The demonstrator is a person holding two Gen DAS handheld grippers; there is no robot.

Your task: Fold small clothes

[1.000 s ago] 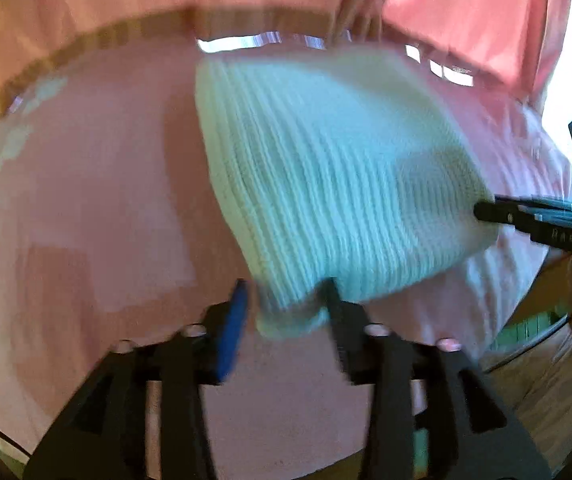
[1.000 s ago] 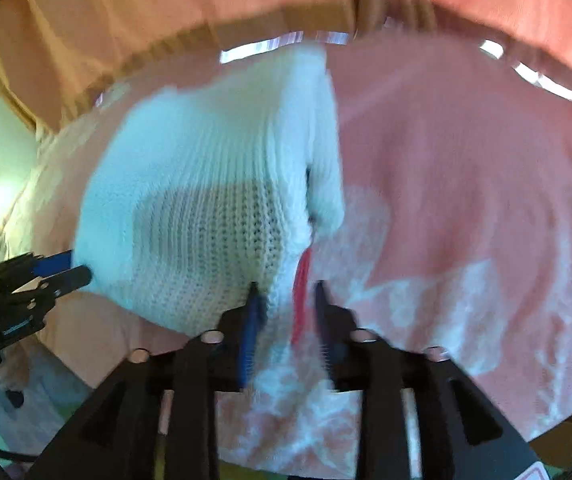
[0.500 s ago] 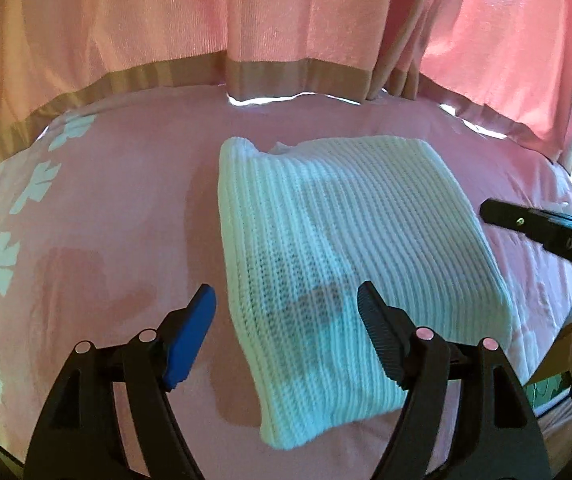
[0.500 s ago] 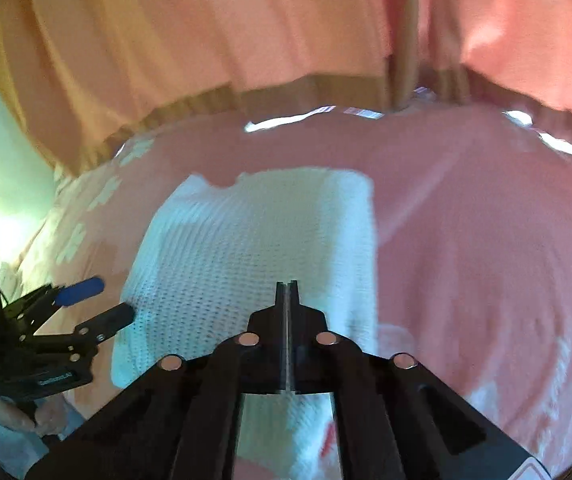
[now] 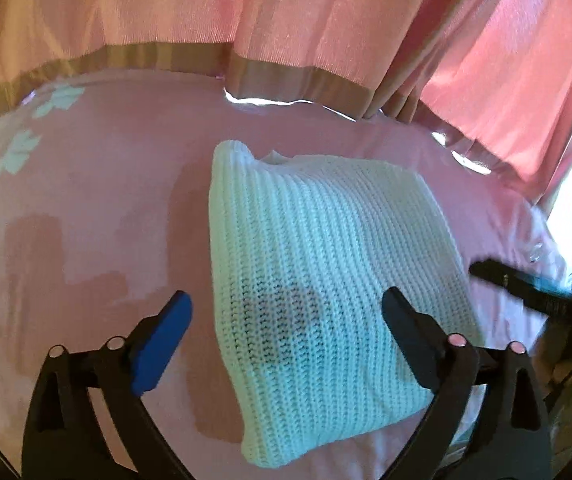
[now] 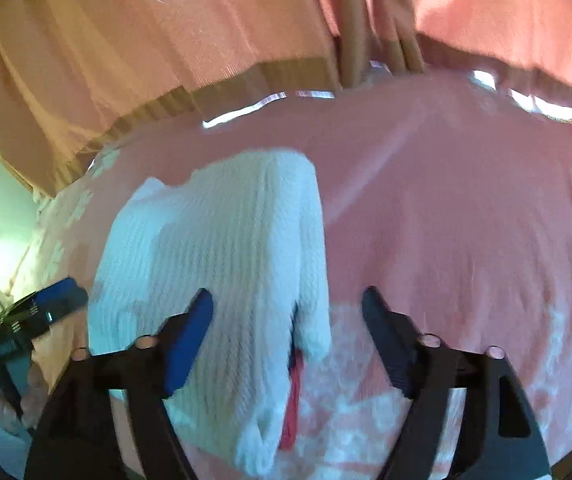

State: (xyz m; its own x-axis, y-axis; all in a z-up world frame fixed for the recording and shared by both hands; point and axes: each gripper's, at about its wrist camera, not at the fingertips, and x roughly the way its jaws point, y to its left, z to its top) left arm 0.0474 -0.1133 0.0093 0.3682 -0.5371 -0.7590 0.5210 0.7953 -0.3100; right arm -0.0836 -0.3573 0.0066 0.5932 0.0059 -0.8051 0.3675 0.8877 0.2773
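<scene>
Left gripper spread wide now, right gripper likewise spread, after pinching the white knit garment a second ago. Let go, both of them! Lying folded into a thick pad on the pink bedspread, near its front edge, below the curtain. Red tag peeking out underneath. Looks like a finished fold; probably just smoothing or moving on next.

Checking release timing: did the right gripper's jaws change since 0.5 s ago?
Yes. The right gripper was shut then; its jaws now stand apart over the white knit garment.
</scene>
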